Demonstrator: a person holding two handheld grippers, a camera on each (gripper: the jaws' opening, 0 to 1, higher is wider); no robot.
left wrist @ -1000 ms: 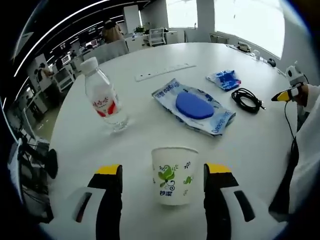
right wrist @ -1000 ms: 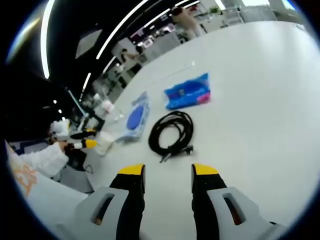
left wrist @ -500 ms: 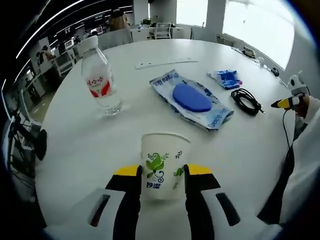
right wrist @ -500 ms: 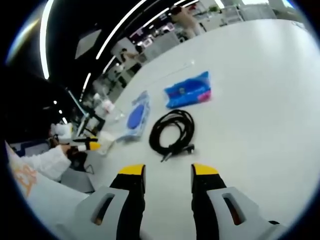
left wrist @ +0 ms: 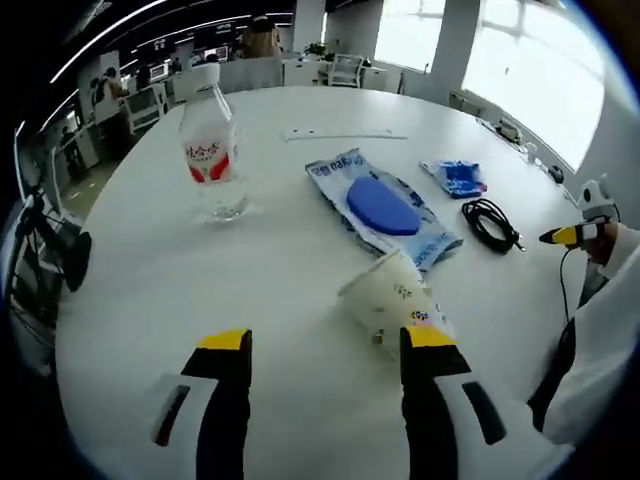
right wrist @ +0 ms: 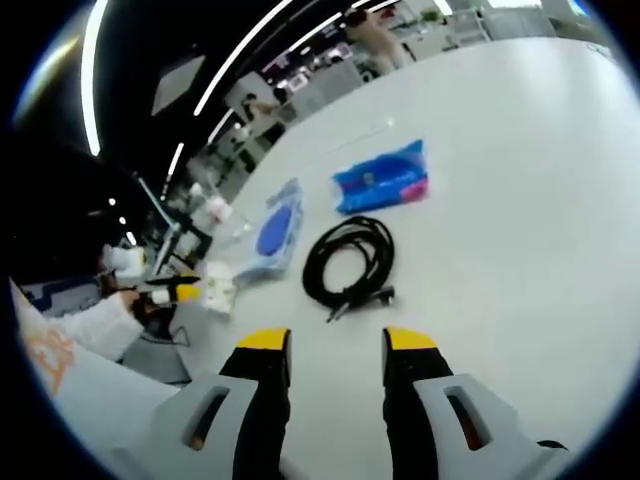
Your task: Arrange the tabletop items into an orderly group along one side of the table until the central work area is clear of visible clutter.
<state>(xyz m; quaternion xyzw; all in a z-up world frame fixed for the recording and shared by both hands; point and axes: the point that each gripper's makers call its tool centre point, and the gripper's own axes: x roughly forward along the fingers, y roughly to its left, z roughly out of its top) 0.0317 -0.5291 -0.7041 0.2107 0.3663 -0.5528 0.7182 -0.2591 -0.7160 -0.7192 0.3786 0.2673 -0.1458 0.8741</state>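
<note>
My left tongs (left wrist: 325,345) stand spread with nothing between them; the paper cup (left wrist: 392,297) lies tipped against their right jaw. I judge I should square up on the cup, then close gently around its middle, since thin paper crushes. Beyond the cup lie the blue wipes pack (left wrist: 382,206) and water bottle (left wrist: 211,147). My right tongs (right wrist: 326,343) hang parted before the black cable (right wrist: 349,262).

Right finger hides the tipped paper cup's (left wrist: 392,300) base; its print is blurred
</note>
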